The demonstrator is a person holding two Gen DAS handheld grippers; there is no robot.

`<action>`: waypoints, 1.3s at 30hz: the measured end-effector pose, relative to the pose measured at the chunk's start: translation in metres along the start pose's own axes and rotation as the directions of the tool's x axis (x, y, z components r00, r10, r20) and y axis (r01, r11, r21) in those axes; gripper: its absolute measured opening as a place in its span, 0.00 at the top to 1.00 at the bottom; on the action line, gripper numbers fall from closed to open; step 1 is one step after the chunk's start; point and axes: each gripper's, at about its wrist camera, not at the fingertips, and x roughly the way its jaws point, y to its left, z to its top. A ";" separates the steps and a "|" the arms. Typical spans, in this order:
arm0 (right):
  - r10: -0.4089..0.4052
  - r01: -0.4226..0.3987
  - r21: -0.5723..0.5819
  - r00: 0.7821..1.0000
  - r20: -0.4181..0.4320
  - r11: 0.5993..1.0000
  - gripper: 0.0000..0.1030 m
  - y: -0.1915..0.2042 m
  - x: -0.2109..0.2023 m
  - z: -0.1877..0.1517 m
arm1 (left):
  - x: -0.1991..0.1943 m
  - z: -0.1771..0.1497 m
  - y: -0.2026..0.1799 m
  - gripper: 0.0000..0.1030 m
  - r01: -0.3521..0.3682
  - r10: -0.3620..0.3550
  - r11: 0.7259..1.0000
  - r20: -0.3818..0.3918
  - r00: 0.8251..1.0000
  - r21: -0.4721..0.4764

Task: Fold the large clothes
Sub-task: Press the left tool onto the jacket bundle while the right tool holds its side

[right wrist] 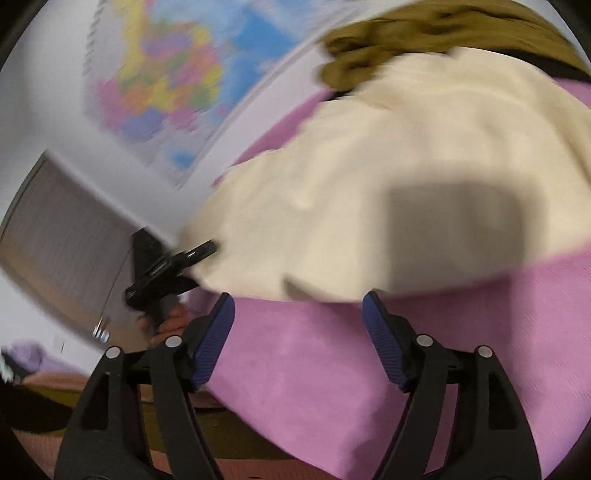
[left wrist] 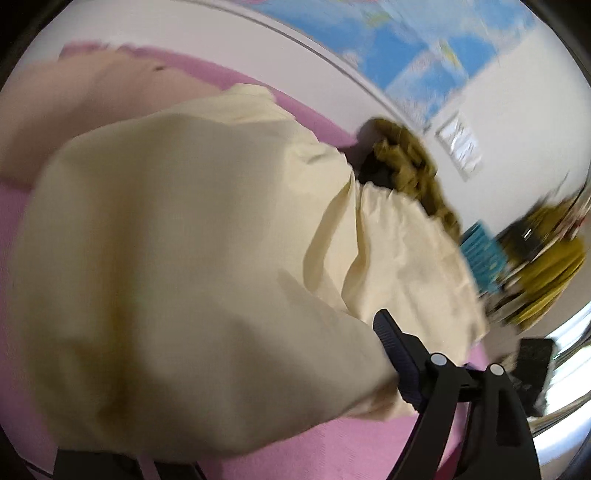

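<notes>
A large cream garment (left wrist: 184, 221) lies bunched on the pink sheet (left wrist: 314, 454) and fills most of the left wrist view. My left gripper (left wrist: 297, 317) is at its near edge. One blue-padded finger (left wrist: 388, 339) shows and cloth drapes over the other. In the right wrist view the cream garment (right wrist: 369, 184) spreads ahead, and the left gripper (right wrist: 192, 266), held by a hand (right wrist: 170, 321), stands at the garment's left edge with its jaws apart. My right gripper (right wrist: 297, 306) hovers open over bare pink sheet (right wrist: 314, 369), just short of the garment's hem, with nothing between its fingers.
An olive green garment (left wrist: 406, 162) (right wrist: 443, 29) is heaped beyond the cream one, on something dark (left wrist: 373, 170). A beige pillow (left wrist: 74, 110) lies at the far left. A coloured map (right wrist: 166, 81) hangs on the white wall. Cluttered shelves (left wrist: 535, 258) stand to the right.
</notes>
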 end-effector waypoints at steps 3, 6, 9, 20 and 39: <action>-0.099 0.093 0.078 0.993 0.069 0.993 0.26 -0.021 -0.014 0.000 | 0.004 0.001 -0.006 0.40 -0.043 0.043 0.999 -0.023 0.999 0.010; -0.161 0.146 0.130 0.980 0.117 0.981 0.27 -0.031 -0.018 0.000 | 0.001 0.000 -0.008 0.48 -0.061 0.062 0.998 -0.024 0.998 0.023; -0.225 0.210 0.112 0.963 0.148 0.971 0.23 -0.026 -0.010 0.004 | -0.003 -0.003 -0.008 0.51 -0.068 0.069 0.997 -0.020 0.997 0.031; -0.211 0.180 0.145 0.947 0.244 0.973 0.20 -0.032 0.030 0.046 | 0.011 0.005 -0.011 0.31 -0.055 0.056 0.998 -0.032 0.998 0.016; -0.179 0.146 0.161 0.960 0.214 0.976 0.46 -0.040 0.039 0.056 | 0.024 0.004 -0.032 0.57 -0.241 0.240 0.966 0.024 0.970 0.093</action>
